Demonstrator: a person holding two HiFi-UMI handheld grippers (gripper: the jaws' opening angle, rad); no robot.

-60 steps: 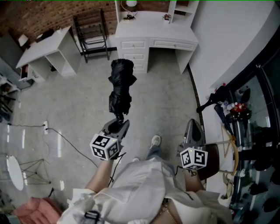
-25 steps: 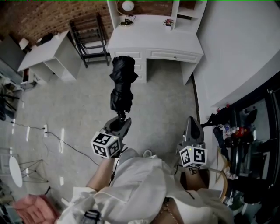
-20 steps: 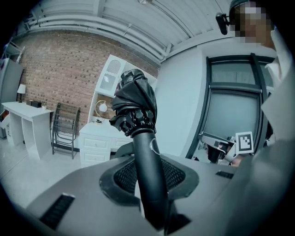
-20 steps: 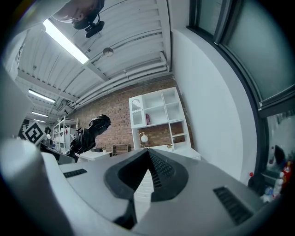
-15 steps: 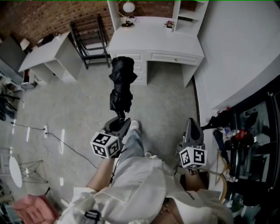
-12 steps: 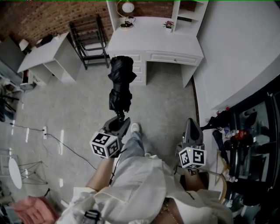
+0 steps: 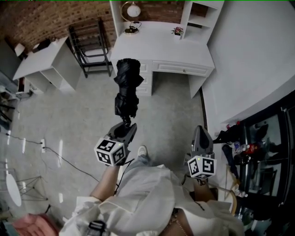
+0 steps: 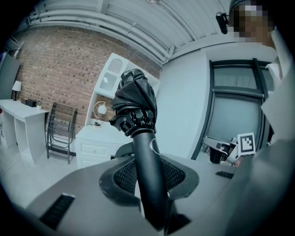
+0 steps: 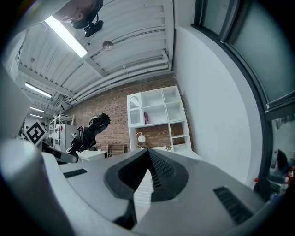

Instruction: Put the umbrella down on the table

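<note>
We see the left gripper (image 7: 126, 130) clamped on the handle of a folded black umbrella (image 7: 127, 87). In the left gripper view its two jaws press on either side of the smooth dark handle, and the bunched fabric stands up beyond them. From the head view, the umbrella reaches forward from the gripper, in the air above the grey floor (image 7: 69, 115). Its far end shows against the drawers at the front of a white desk (image 7: 161, 44), and we cannot tell whether it touches them.

The right gripper (image 7: 201, 132) is well apart from the umbrella, out to the right. In its own view we find its jaws closed together at the tips with nothing between them.

On the desk top we make out a round lamp (image 7: 133, 10) at the back and a small plant (image 7: 177, 31) near the shelves. Left of the desk stands a black metal chair (image 7: 90, 44), and further left a smaller white table (image 7: 39, 57). Below the grippers, we see the person's pale sleeve and one white shoe (image 7: 142, 151) on the floor.
</note>
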